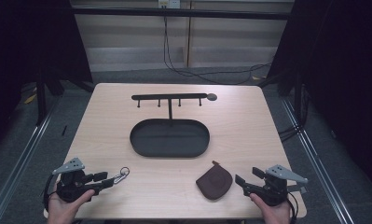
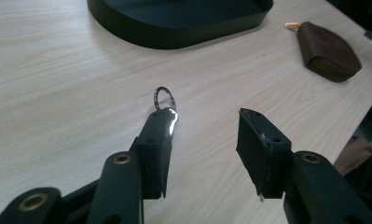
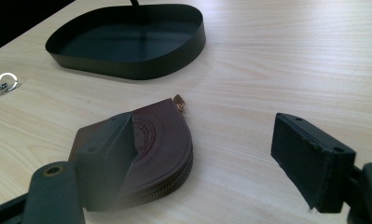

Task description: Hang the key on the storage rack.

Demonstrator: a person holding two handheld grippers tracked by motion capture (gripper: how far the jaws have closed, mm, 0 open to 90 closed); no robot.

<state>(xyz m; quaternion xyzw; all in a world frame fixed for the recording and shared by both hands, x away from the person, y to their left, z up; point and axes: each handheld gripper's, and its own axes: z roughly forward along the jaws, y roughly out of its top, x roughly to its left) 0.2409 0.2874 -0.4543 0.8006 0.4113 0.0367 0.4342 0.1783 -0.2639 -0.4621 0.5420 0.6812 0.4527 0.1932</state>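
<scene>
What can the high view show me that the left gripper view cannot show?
The high view alone gives the hook rack behind the tray, the floor cables, both hands, and the right hand-held gripper. The left gripper view alone gives a close look along the left hand-held gripper, jaws apart, key ring just ahead. Both share the black tray, brown pouch and wooden table.

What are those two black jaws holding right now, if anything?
Nothing. Both grippers are open; the key ring and brown pouch lie loose on the table.
</scene>
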